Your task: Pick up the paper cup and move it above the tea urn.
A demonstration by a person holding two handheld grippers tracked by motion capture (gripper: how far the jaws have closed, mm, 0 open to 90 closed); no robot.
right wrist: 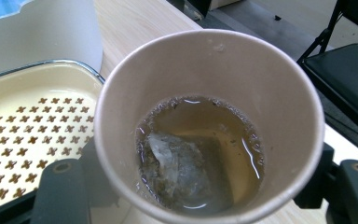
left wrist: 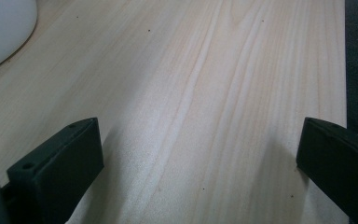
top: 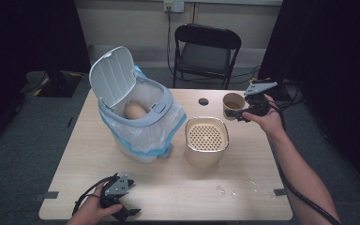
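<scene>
A person sat at a pale wooden worktop (top: 168, 187) with a claw in each hand. The right claw (top: 242, 114), held above the worktop's far right edge, gripped a paper cup (top: 232, 105) by its side wall, with one black jaw on each side of it. The cup stood upright in the grip, clear of the surface. In the right gripper view the paper cup (right wrist: 205, 70) held brownish liquid with a soaked tea bag (right wrist: 182, 170) lying at the bottom.

Just beside the cup, nearer the middle of the worktop, stood a cream container (top: 206, 152) topped by a perforated strainer tray (top: 206, 135). Left of that stood a white waste bin (top: 140, 117) lined with a clear and blue bag, with its lid (top: 112, 75) tipped up and open. A tan rounded thing (top: 135, 110) lay inside the bin.

The left claw (top: 130, 212) rested low at the near edge of the worktop, well apart from the cup. The left gripper view showed its jaws spread wide with nothing between them but bare wood (left wrist: 200, 112).

A black folding chair (top: 206, 51) stood beyond the far edge of the worktop.
</scene>
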